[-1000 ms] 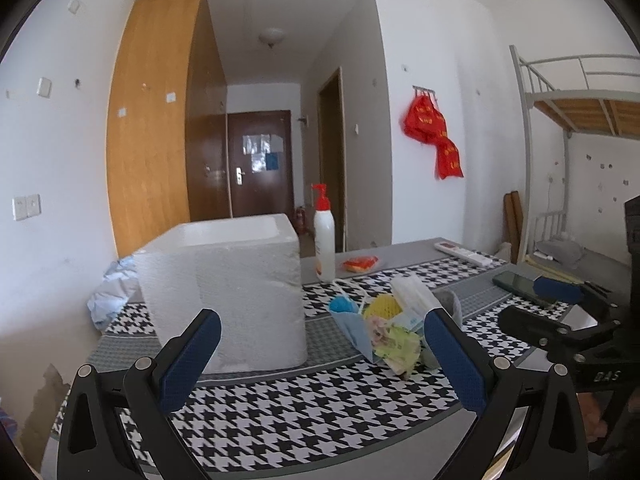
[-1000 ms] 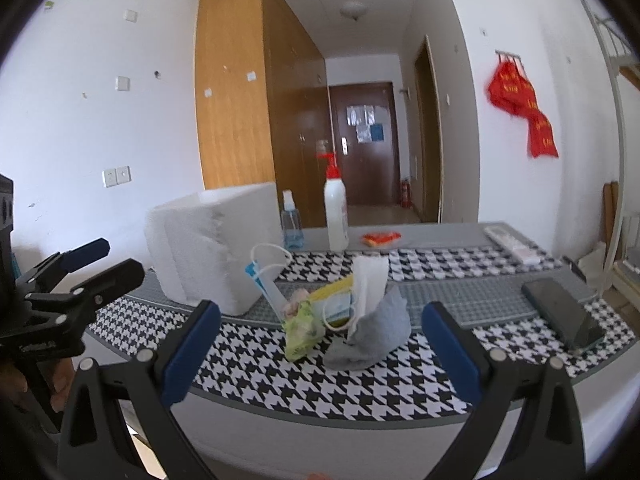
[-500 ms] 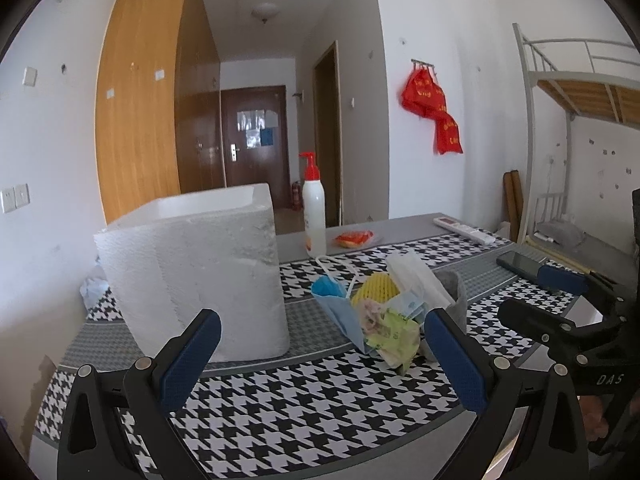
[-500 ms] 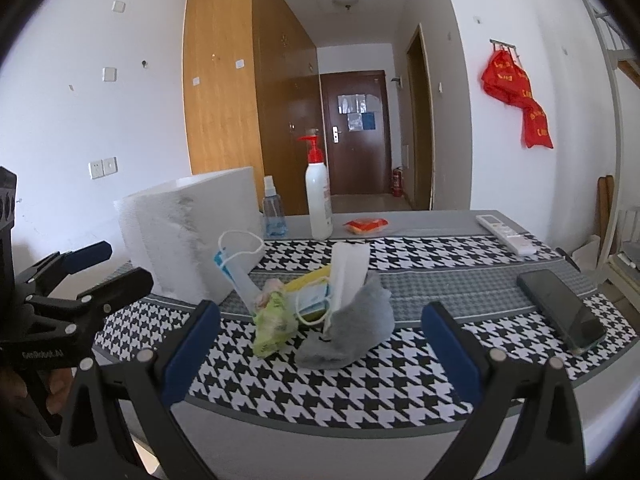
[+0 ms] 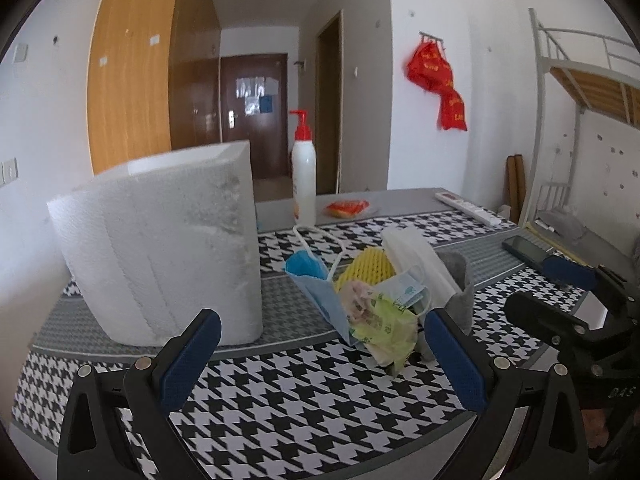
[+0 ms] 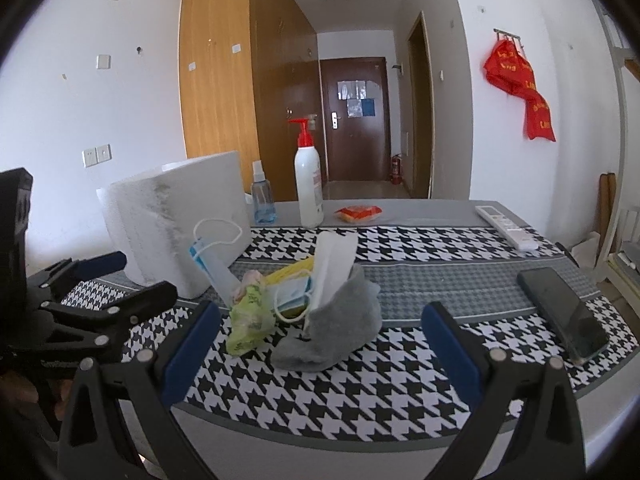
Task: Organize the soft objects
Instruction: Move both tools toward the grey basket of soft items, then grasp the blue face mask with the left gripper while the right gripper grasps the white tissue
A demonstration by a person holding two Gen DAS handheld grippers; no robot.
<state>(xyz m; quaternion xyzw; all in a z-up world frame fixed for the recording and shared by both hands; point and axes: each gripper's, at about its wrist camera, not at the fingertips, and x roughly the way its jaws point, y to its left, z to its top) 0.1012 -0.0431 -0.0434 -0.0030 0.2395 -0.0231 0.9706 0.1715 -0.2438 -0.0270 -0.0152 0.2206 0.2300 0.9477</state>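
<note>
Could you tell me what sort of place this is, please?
Probably a dormitory room: a metal bunk bed stands by the wall, a wooden wardrobe lines the entrance passage, and the cloth-covered table holds household clutter.

Left gripper (image 5: 320,352): advanced nearer the white foam box (image 5: 160,248). Right gripper (image 6: 320,344): advanced nearer the heap of masks, bags and grey felt (image 6: 304,300). Both jaws unchanged, wide apart.

Both wrist views look low across the bench (image 5: 304,392) from its near edge toward the far door, sharing the close soft pile (image 5: 376,292) from slightly different sides.
</note>
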